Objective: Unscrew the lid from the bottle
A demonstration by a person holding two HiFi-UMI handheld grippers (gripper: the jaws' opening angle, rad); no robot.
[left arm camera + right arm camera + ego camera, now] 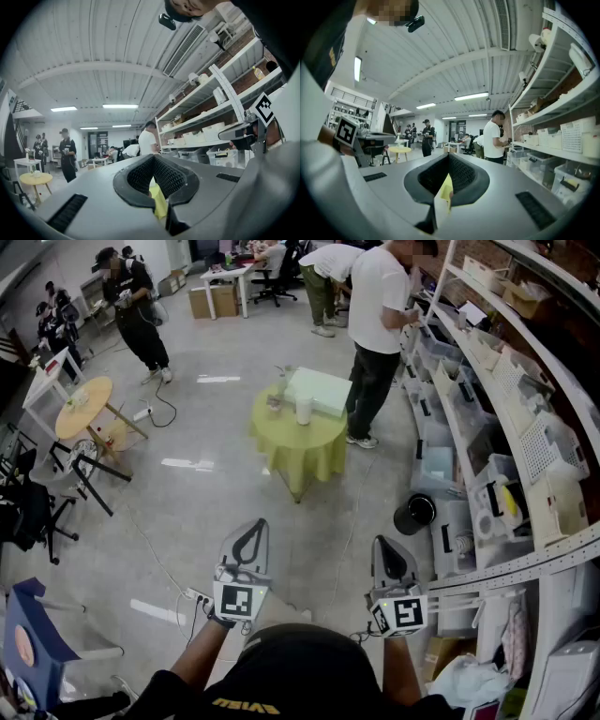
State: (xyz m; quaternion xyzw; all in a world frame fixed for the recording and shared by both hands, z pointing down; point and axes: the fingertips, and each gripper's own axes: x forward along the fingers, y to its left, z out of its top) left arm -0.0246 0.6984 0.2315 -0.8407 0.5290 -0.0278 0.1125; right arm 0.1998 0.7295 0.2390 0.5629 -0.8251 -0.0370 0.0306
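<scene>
No brand name or label is legible. The only print is a black-and-white square marker on each gripper's cube. Yellow lettering on the wearer's dark shirt is too small to read.

Both forearms reach forward from the bottom of the head view. They hold the left gripper [249,532] and the right gripper [385,549] level and side by side. Each gripper's jaws are closed together with nothing between them.

The white bottle [303,411] stands upright on a round table [298,454] covered in a yellow-green cloth. It is well apart from both grippers. Its lid is too small to make out.
</scene>
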